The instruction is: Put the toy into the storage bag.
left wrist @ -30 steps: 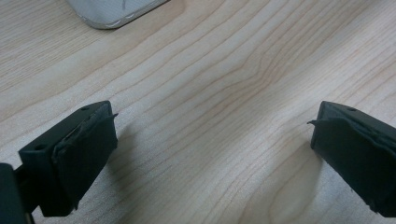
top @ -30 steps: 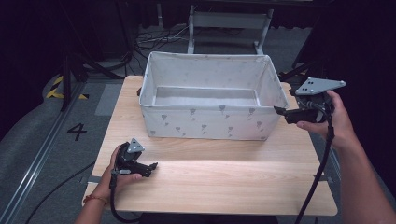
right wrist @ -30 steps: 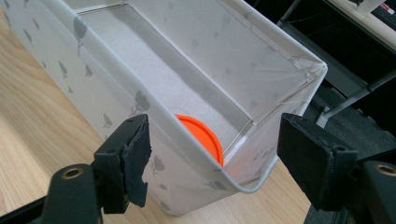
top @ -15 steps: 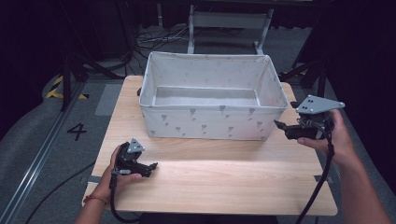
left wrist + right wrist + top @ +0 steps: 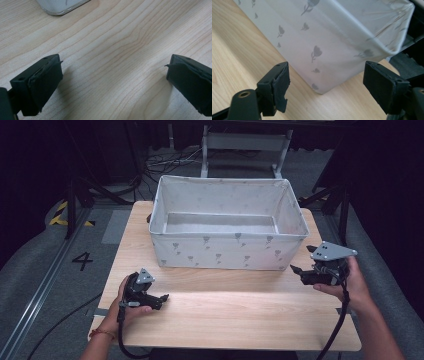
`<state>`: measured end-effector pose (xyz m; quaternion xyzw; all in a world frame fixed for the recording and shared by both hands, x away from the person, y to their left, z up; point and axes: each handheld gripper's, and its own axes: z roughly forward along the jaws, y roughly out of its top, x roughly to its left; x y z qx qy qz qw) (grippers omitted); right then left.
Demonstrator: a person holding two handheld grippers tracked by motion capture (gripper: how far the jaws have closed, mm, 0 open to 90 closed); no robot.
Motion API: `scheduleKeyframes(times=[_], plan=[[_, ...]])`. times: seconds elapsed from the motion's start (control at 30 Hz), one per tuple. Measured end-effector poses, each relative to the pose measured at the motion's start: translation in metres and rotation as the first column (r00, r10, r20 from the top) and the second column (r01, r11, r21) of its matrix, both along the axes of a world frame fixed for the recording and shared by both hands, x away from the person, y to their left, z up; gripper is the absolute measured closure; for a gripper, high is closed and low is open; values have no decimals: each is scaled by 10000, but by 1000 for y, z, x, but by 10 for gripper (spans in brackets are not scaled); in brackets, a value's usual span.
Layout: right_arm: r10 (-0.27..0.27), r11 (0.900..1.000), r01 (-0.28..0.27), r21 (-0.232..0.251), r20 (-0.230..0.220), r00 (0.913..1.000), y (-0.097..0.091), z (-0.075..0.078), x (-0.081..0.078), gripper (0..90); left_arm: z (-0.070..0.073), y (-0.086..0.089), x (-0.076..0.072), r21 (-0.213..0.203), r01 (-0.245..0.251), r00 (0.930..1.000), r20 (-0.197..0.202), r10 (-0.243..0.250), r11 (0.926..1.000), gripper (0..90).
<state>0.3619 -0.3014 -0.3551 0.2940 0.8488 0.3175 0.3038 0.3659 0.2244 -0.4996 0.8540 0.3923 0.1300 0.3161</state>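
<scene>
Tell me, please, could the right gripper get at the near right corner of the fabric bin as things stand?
Probably yes. The right gripper is open beside the fabric bin, its jaws facing that corner, with bare table between them.

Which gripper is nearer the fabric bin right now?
Right. The right gripper hangs just off the fabric bin's front right corner, jaws open toward it. The left gripper sits farther away, near the table's front left.

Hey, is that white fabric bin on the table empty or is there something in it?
Empty. The high view looks down into the bin and shows only its bare grey floor and plain fabric walls, nothing lying inside.
</scene>
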Motion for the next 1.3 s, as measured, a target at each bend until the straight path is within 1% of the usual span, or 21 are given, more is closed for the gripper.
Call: scheduleKeyframes(times=[0.03,0.23,0.47,0.5,0.53,0.57,0.63,0.67,0.73,0.8,0.87,0.9,0.93,0.97,1.07,1.1,1.13,1.17,1.23,1.27,1.3], plan=[[0,10000,0,0,0,10000,0,0,0,218,0,0,0,-1,-3,10000,2,3,10000,7],[56,9998,-62,-168,-349,9994,0,-25,-2,219,0,0,0,0,-1,10000,2,1,10000,7],[-12,9999,4,-124,-631,9980,-5,-46,-4,226,0,0,0,-1,0,10000,0,0,10000,7],[-16,10000,10,-84,-732,9973,-6,-49,-5,226,0,0,0,0,1,10000,-1,-1,10000,7],[-53,9999,43,-131,-765,9971,-7,-52,-5,226,0,0,0,2,1,10000,1,-1,10000,7],[-53,9999,43,-131,-765,9971,-7,-52,-5,226,0,0,0,2,1,10000,1,-1,10000,7],[-87,9999,76,-120,-944,9955,-9,-61,-6,226,0,0,0,2,0,10000,-3,0,10000,7],[-87,9999,76,-120,-944,9955,-9,-61,-6,226,0,0,0,2,0,10000,-3,0,10000,7],[-97,9999,86,-113,-1021,9947,-12,-67,-6,227,0,0,0,5,2,10000,-1,-2,10000,7],[-212,9997,201,-107,-1185,9927,-16,-75,-8,227,0,0,0,6,3,10000,-1,-3,10000,7],[-204,9998,195,-91,-1211,9924,-17,-77,-8,229,0,0,0,-1,-1,10000,-2,1,10000,7],[-254,9996,239,-136,-1283,9914,-20,-82,-9,229,0,0,0,2,-2,10000,0,2,10000,7],[-254,9996,239,-136,-1283,9914,-20,-82,-9,229,0,0,0,2,-2,10000,0,2,10000,7],[-280,9996,275,-53,-1392,9899,-24,-87,-10,229,0,0,0,-1,-2,10000,-2,2,10000,7],[-285,9996,294,35,-1509,9881,-29,-94,-12,231,0,0,0,1,-2,10000,-2,2,10000,7],[-285,9996,294,35,-1509,9881,-29,-94,-12,231,0,0,0,4,1,10000,-2,-1,10000,7],[-308,9990,356,254,-1667,9855,-31,-97,-14,231,0,0,0,1,-3,10000,-2,3,10000,7],[-248,9988,320,372,-1783,9837,-35,-103,-16,231,0,0,0,17,2,10000,33,-2,10000,7],[-219,9987,296,406,-1774,9839,-37,-106,-17,231,0,0,0,3,-1,10000,0,1,10000,7],[-226,9980,334,532,-1912,9813,-39,-109,-19,231,0,0,0,0,1,10000,0,-1,10000,7],[-179,9953,372,890,-2087,9778,-44,-116,-22,234,0,0,0,54,5,10000,75,-5,10000,7]])
